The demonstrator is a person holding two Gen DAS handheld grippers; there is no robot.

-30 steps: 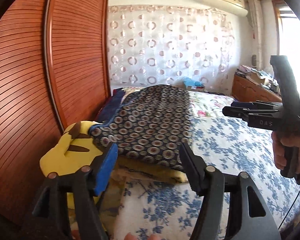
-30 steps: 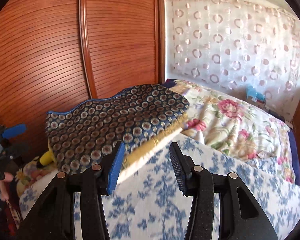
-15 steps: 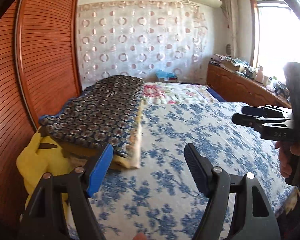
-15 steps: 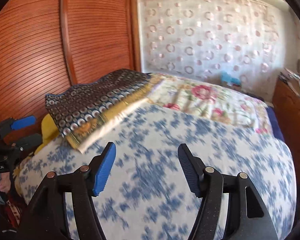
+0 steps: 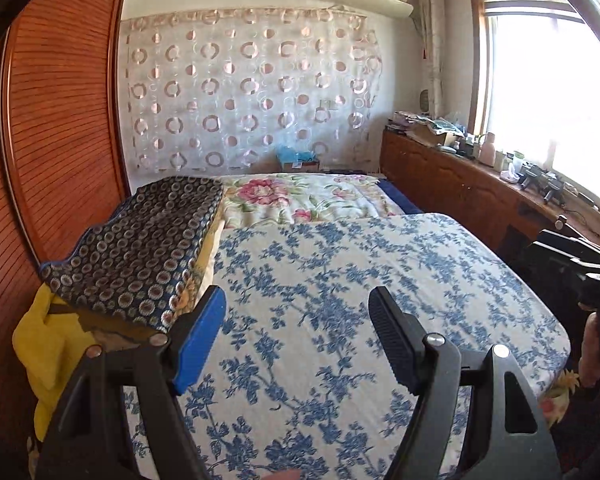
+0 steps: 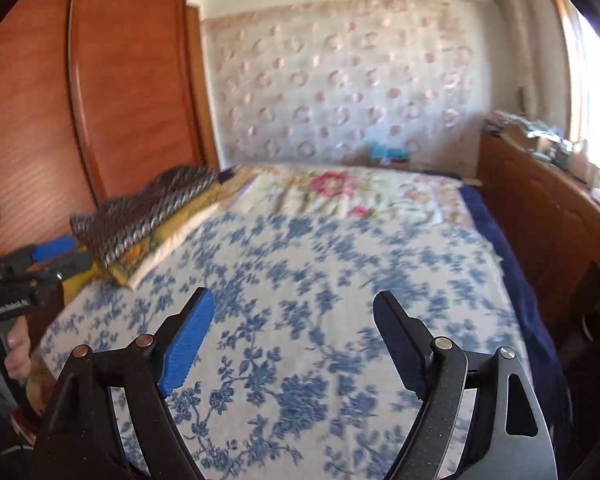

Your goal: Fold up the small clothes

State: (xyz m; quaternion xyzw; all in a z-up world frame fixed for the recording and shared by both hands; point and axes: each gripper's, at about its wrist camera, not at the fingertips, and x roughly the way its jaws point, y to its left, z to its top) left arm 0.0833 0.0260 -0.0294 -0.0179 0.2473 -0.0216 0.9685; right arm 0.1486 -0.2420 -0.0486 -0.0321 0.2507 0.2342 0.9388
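A folded dark blue garment with a ring pattern (image 5: 148, 240) lies on a stack of folded cloth at the bed's left edge, next to the wardrobe; it also shows, blurred, in the right wrist view (image 6: 148, 216). My left gripper (image 5: 296, 336) is open and empty, held above the blue-flowered bedspread (image 5: 340, 280), to the right of the stack. My right gripper (image 6: 292, 340) is open and empty above the same bedspread (image 6: 320, 280). The left gripper shows at the left edge of the right wrist view (image 6: 56, 256).
A yellow plush or cloth (image 5: 48, 344) hangs at the bed's left edge below the stack. A wooden wardrobe (image 5: 60, 120) stands to the left. A rose-print quilt (image 5: 300, 196) lies at the bed's far end. A cluttered wooden sideboard (image 5: 460, 176) runs along the right.
Both grippers have swung right and pulled back from the folded stack toward the middle of the bed. Both stay open and empty. The stack has not moved.
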